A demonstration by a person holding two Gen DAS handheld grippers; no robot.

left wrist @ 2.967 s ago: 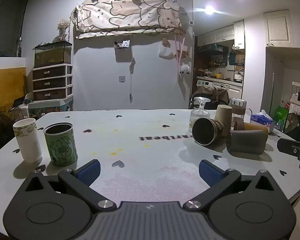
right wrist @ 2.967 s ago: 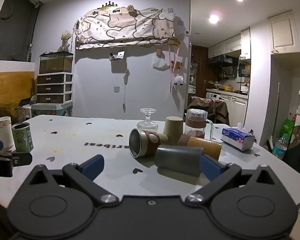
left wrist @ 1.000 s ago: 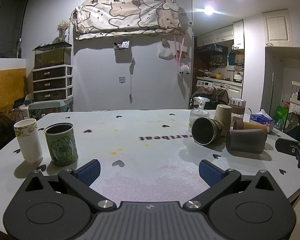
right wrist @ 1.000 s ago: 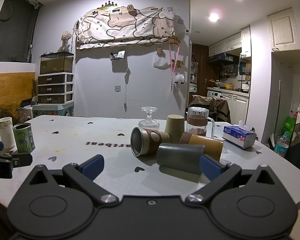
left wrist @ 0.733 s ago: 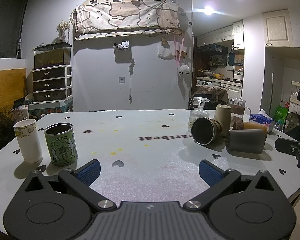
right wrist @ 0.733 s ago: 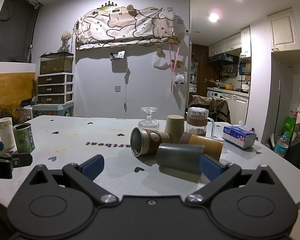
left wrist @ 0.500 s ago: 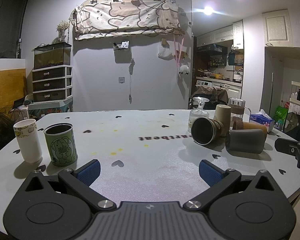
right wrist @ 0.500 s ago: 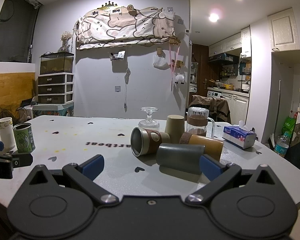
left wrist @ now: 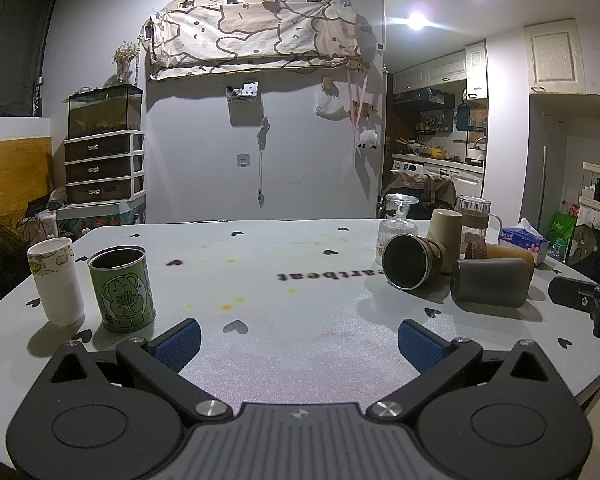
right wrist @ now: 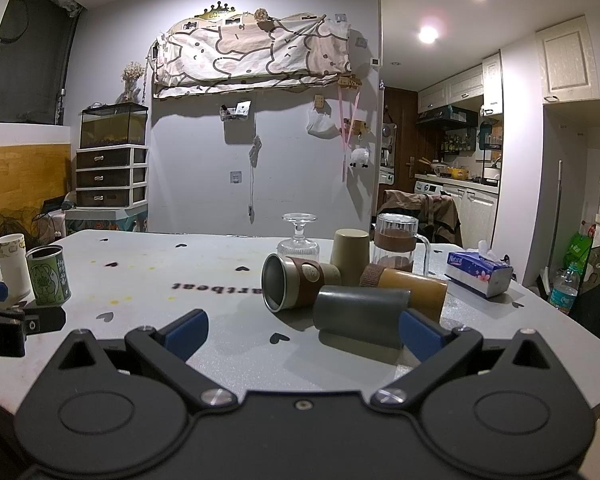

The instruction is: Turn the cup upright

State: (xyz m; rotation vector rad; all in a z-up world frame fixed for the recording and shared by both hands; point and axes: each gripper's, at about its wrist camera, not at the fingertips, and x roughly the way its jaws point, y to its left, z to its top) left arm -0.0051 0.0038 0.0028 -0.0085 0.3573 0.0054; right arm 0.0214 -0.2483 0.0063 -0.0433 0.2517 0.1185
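A dark grey cup (right wrist: 360,316) lies on its side just ahead of my right gripper (right wrist: 302,332), which is open and empty; the cup also shows in the left wrist view (left wrist: 490,282). A steel cup with a brown sleeve (right wrist: 296,282) lies on its side behind it, mouth toward me. An amber cup with a brown band (right wrist: 404,286) lies on its side too. My left gripper (left wrist: 298,344) is open and empty over bare table. A green elephant cup (left wrist: 122,288) and a white cup (left wrist: 56,280) stand upright at the left.
An upturned glass (right wrist: 299,236), an upturned beige cup (right wrist: 351,254) and a glass jug (right wrist: 396,246) stand behind the lying cups. A tissue box (right wrist: 478,274) sits at the right. The grey table (left wrist: 260,264) has its edge close on the right.
Almost nothing has changed. The views have shifted very slightly; both grippers stay open and nothing on the table has moved.
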